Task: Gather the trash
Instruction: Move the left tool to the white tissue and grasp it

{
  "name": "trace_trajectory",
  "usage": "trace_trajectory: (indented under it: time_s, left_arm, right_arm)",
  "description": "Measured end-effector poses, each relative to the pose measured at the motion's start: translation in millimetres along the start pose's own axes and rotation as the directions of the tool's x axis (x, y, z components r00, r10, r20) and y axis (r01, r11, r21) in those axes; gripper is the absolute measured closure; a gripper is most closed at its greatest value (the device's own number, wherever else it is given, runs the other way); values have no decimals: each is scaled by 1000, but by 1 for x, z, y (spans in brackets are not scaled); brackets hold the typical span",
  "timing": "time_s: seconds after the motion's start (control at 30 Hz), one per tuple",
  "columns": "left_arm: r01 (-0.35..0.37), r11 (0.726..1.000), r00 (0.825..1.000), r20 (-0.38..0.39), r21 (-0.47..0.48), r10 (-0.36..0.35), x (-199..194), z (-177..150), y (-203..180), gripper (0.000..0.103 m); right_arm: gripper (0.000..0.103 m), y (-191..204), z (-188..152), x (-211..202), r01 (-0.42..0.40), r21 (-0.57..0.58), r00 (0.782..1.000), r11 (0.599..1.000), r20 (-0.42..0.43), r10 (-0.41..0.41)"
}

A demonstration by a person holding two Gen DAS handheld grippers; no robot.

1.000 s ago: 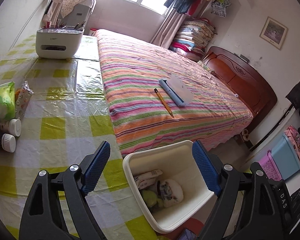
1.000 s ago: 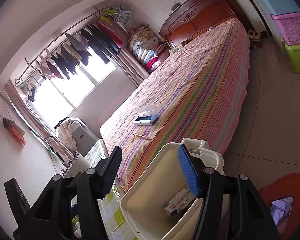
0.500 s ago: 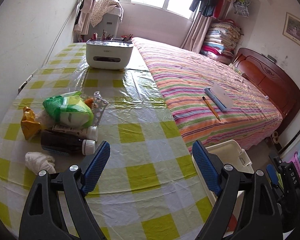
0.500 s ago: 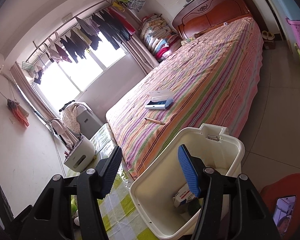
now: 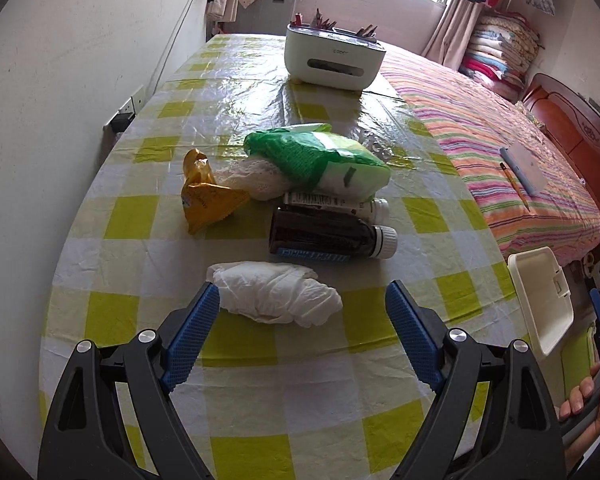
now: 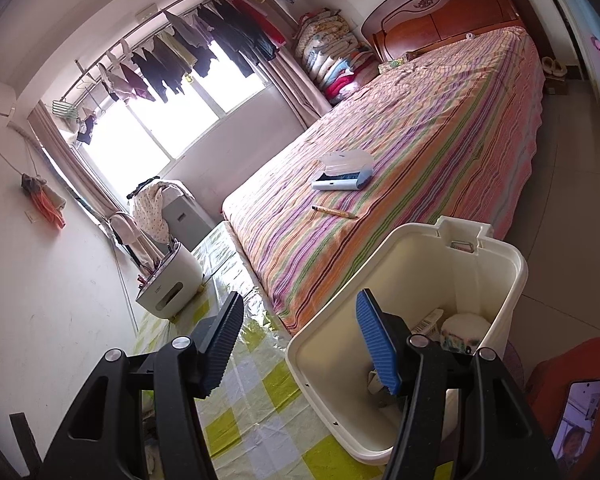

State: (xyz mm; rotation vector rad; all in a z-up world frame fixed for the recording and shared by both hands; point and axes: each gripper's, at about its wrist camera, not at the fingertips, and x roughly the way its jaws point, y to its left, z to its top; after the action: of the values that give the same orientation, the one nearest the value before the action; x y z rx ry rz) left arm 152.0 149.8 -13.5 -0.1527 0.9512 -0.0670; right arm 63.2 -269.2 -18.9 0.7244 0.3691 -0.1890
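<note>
A white tissue box (image 5: 334,57) stands at the far end of the checked tablecloth (image 5: 260,392). On the striped bed (image 6: 412,136), a pencil (image 6: 334,211) lies near a blue-edged case (image 6: 342,176). Clothes (image 6: 204,56) hang by the window.

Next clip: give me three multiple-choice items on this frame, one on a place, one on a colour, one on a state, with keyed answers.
1. Where does the crumpled white tissue lie?
A. inside the bin
B. on the checked tablecloth between the left hand-held gripper's fingers
C. on the bed

2. What colour is the crinkled wrapper left of the dark bottle?
A. yellow-orange
B. blue
C. black

3. How is the right hand-held gripper?
A. shut on a carton
B. shut and empty
C. open and empty

Answers:
1 B: it rests on the cloth ahead of the left hand-held gripper.
2 A: the wrapper shows yellow-orange.
3 C: its pads stand apart above the white bin, holding nothing.
</note>
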Motion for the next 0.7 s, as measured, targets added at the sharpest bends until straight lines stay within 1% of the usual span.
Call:
trace_trajectory:
  time_s: [0.1,0.23,0.33,0.47,0.53,0.57,0.63,0.7]
  left_arm:
    - [-19,1000,999,-47,-14,19,18,0,7,19]
    - [-66,998,994,-86,18,68,40,1,4,19]
    - [-76,996,992,-95,38,79,49,1,-2,19]
    - [-114,992,989,-85,61,119,56,1,-4,21]
    - [-132,990,986,-95,60,137,62,1,-1,38]
    - [-132,990,984,-113,54,138,66,1,1,53]
    - [-131,991,985,-109,31,133,66,0,6,57]
    - [-124,992,987,-103,20,125,63,1,10,66]
  right_arm:
    - [46,12,-7,4,-9,-20,1000,1000,-17,9]
    - [46,26,-16,4,-22,-58,999,998,-27,20]
    - [46,34,-21,5,-28,-81,999,996,-30,25]
    - [46,40,-26,7,-35,-95,999,995,-43,31]
    - [46,45,-28,9,-45,-105,998,993,-50,39]
    - [46,49,-30,9,-52,-115,997,992,-55,46]
    - [46,59,-34,12,-71,-146,996,987,-66,62]
    - [46,75,-39,17,-103,-192,992,976,-89,87]
